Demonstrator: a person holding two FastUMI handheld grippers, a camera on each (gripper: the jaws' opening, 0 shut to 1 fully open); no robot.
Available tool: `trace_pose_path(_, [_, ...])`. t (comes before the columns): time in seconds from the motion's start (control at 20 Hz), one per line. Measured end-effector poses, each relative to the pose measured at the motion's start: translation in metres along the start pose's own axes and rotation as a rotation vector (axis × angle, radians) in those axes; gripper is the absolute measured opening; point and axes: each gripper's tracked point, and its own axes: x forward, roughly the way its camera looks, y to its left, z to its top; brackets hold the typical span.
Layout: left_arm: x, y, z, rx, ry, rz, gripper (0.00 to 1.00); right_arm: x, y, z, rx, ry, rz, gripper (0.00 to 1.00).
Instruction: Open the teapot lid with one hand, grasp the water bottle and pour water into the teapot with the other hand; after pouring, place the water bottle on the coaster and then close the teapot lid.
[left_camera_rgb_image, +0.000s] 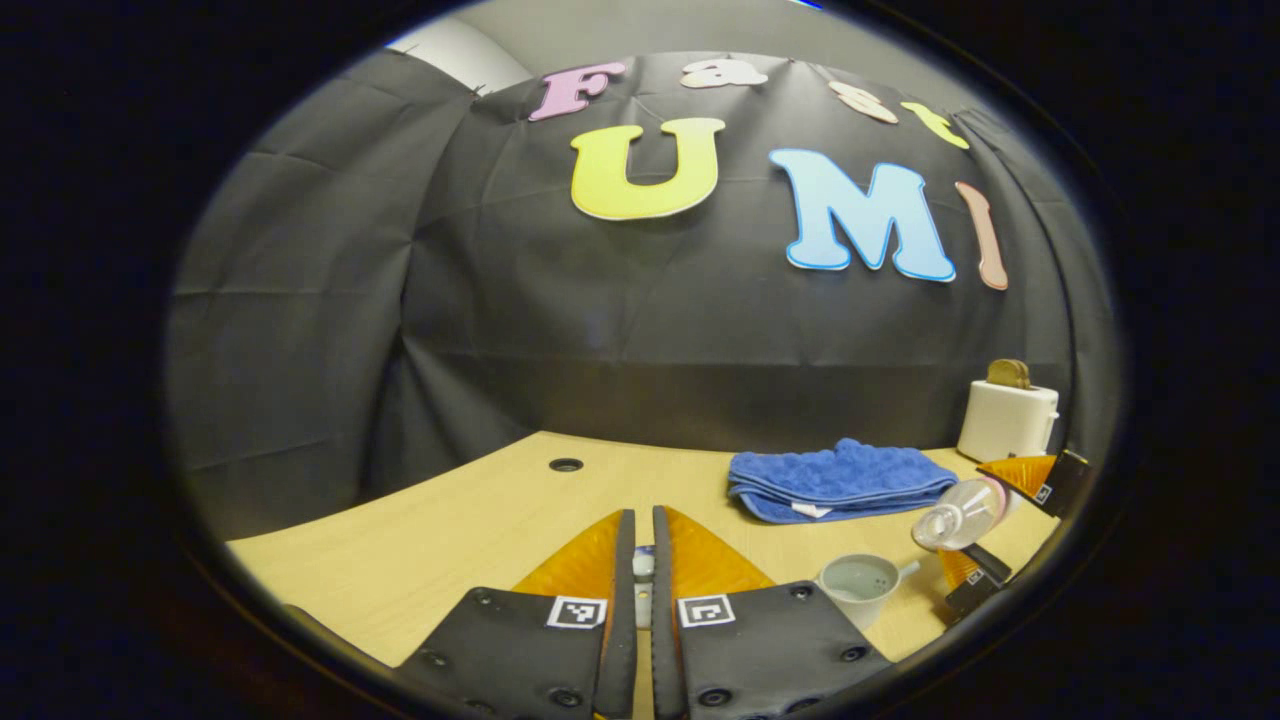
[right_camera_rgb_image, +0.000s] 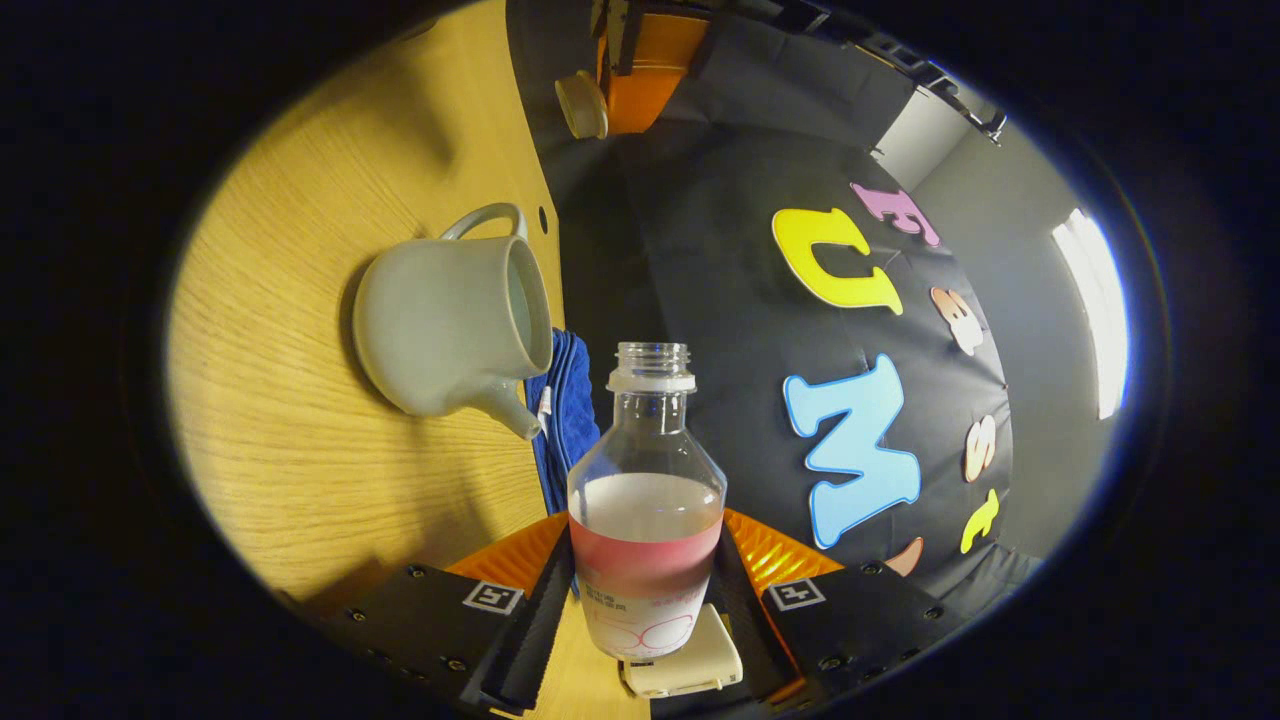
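Note:
My left gripper (left_camera_rgb_image: 643, 516) is shut on the teapot lid (left_camera_rgb_image: 643, 566), whose small pale knob shows between the fingers. In the right gripper view the lid (right_camera_rgb_image: 582, 105) hangs at the top beside my left gripper (right_camera_rgb_image: 632, 55). The pale grey teapot (left_camera_rgb_image: 860, 585) stands open on the table with water inside; it appears again (right_camera_rgb_image: 440, 330) left of the bottle. My right gripper (right_camera_rgb_image: 648, 530) is shut on the clear water bottle (right_camera_rgb_image: 647, 500), uncapped and part full. The bottle (left_camera_rgb_image: 958, 512) is tilted, mouth toward the teapot, above and right of it.
A folded blue towel (left_camera_rgb_image: 835, 480) lies behind the teapot. A white box-shaped appliance (left_camera_rgb_image: 1005, 415) stands at the back right. The wooden table (left_camera_rgb_image: 430, 540) has a round cable hole (left_camera_rgb_image: 566, 464) near the back wall.

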Motion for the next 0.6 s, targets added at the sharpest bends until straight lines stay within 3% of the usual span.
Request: trace_pose_path(0.6, [-0.006, 0.019, -0.010, -0.007, 0.016, 0.010, 0.12, 0.005, -0.007, 0.003, -0.200, -0.001, -0.038, 0.73])
